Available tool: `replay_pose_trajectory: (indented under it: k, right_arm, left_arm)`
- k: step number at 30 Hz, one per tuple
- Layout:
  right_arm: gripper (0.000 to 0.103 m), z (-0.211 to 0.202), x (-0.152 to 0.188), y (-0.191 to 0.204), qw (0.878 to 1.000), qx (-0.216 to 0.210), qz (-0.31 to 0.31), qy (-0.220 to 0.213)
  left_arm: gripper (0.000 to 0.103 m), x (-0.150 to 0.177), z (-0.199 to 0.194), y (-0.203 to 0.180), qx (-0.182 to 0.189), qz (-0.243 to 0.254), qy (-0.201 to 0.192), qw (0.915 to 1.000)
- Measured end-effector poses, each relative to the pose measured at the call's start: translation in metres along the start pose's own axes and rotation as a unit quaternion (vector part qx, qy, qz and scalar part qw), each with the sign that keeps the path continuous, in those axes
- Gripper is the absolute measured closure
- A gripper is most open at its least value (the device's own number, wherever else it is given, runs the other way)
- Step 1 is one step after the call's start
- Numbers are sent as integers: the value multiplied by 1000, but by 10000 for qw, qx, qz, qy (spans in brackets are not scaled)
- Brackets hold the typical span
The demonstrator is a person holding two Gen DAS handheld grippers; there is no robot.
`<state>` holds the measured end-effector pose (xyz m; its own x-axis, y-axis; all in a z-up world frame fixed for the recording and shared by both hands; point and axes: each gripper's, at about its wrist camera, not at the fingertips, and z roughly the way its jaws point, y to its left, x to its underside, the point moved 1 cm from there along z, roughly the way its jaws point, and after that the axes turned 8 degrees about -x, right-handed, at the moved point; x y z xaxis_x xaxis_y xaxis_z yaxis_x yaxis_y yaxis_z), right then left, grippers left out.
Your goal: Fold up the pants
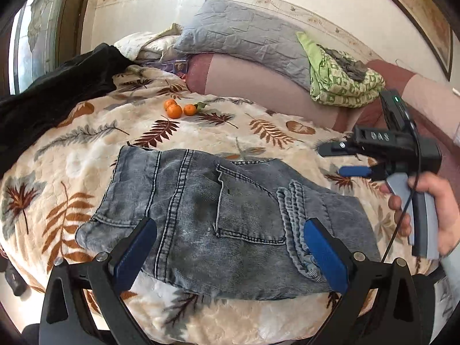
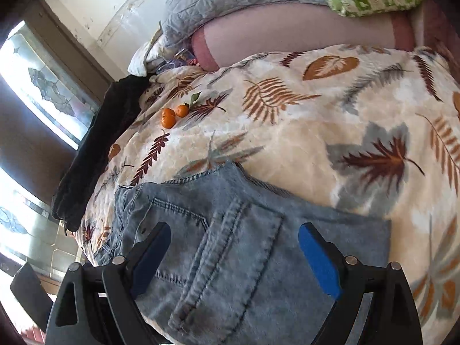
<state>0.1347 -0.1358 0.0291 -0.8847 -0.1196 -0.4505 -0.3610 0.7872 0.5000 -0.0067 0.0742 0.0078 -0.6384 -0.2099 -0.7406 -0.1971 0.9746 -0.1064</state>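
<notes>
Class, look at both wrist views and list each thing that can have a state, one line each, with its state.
jeans: folded into a compact bundle, lying flat on the blanket, held by neither gripper.
left gripper: jaws open, empty, above the jeans.
right gripper: jaws open, empty, above the jeans.
tangerines: whole, unpeeled, clustered on the blanket.
green cloth: loosely folded on the sofa back.

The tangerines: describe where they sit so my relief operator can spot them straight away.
Start from the leaf-print blanket covering the bed. Beyond the folded jeans, toward the grey quilted pillow, lie the tangerines: three in a cluster, one with a green leaf. They are the only small, round, bright orange things there.
</notes>
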Motion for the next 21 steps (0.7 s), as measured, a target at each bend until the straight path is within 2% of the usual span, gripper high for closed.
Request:
replay_pose_trajectory:
  k: [3,6,7,8,9,10,11,14,16,18,19,20,21]
  right_arm:
    - [11,36,-27,15,9975,381,-481,336]
    - [12,74,-39,16,9932,688,-656,674]
    - [12,86,-40,15,9913,801,-722,760]
    - [18,97,-40,13,9889,883,-804,885]
    - [25,108,-38,10,9866,917,-845,1053]
    - [65,121,-34,7,9825,1010,-876,1297]
    - [76,130,-29,9,9767,1142,-1100,1449]
    - [76,134,-24,31,9554,1856,-1871,1328]
    - [76,138,-24,40,9427,2280,-2105,1225]
    - [69,139,-25,44,9383,2504,-2080,1169]
    - [58,138,-26,46,9355,2626,-2079,1123]
    - [51,133,-28,48,9327,2783,-2063,1003]
    - [50,126,-30,51,9311,2923,-2014,839]
  left_arm:
    - [1,-5,14,17,-512,-169,121,9985]
    - [1,-5,32,59,-855,-842,360,9921]
    - [1,-3,43,72,-961,-1005,570,9886]
    - [2,1,55,78,-1017,-1010,818,9863]
    - [2,9,70,82,-1059,-952,1204,9825]
    - [1,18,82,84,-1188,-900,1453,9781]
    - [1,22,84,84,-1187,-849,1456,9785]
    - [1,23,84,80,-1221,-716,1438,9794]
    - [1,25,84,79,-1227,-657,1426,9800]
    - [1,25,84,76,-1243,-601,1416,9803]
    - [1,26,84,75,-1227,-603,1400,9807]
    - [1,25,83,76,-1203,-618,1391,9810]
    - [1,25,83,76,-1175,-621,1385,9814]
